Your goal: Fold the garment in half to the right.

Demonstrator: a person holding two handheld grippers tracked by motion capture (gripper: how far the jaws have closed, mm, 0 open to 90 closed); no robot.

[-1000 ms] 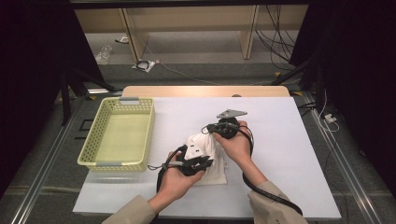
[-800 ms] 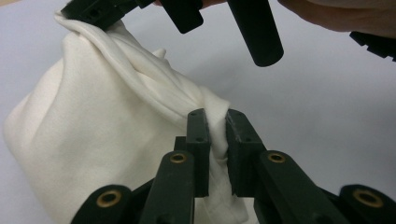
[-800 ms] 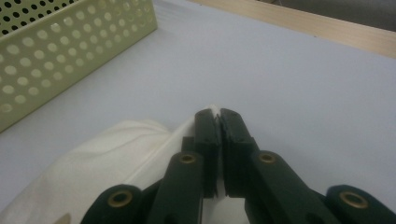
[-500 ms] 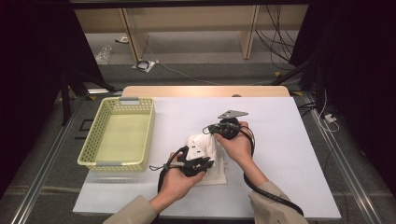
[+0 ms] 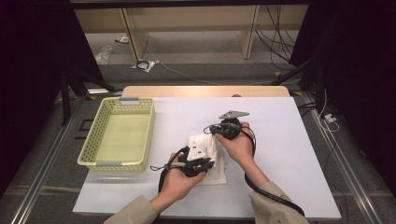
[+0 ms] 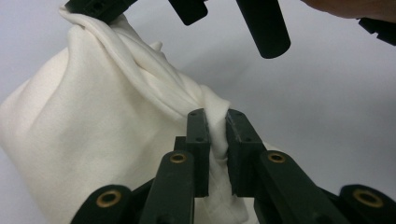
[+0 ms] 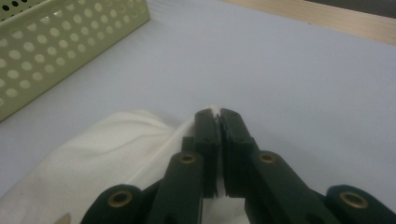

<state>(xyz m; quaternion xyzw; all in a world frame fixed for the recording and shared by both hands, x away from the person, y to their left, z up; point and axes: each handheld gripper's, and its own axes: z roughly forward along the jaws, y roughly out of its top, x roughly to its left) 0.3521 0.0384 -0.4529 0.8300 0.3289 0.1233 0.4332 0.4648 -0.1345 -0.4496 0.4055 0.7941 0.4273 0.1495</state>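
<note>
Cream-white cloth (image 6: pixel 93 140), soft, bunched into twisted folds

We find no readable text, label, brand, number or sign in any of these views. The white cloth (image 5: pixel 205 149) carries a few small dark marks on its upper fold in the high view, but they are too small and blurred for us to tell whether they are print or a tag. The yellow-green basket (image 5: pixel 100 140) shows plain perforated walls, and the white desk (image 5: pixel 289 154) surface is unmarked.
</note>
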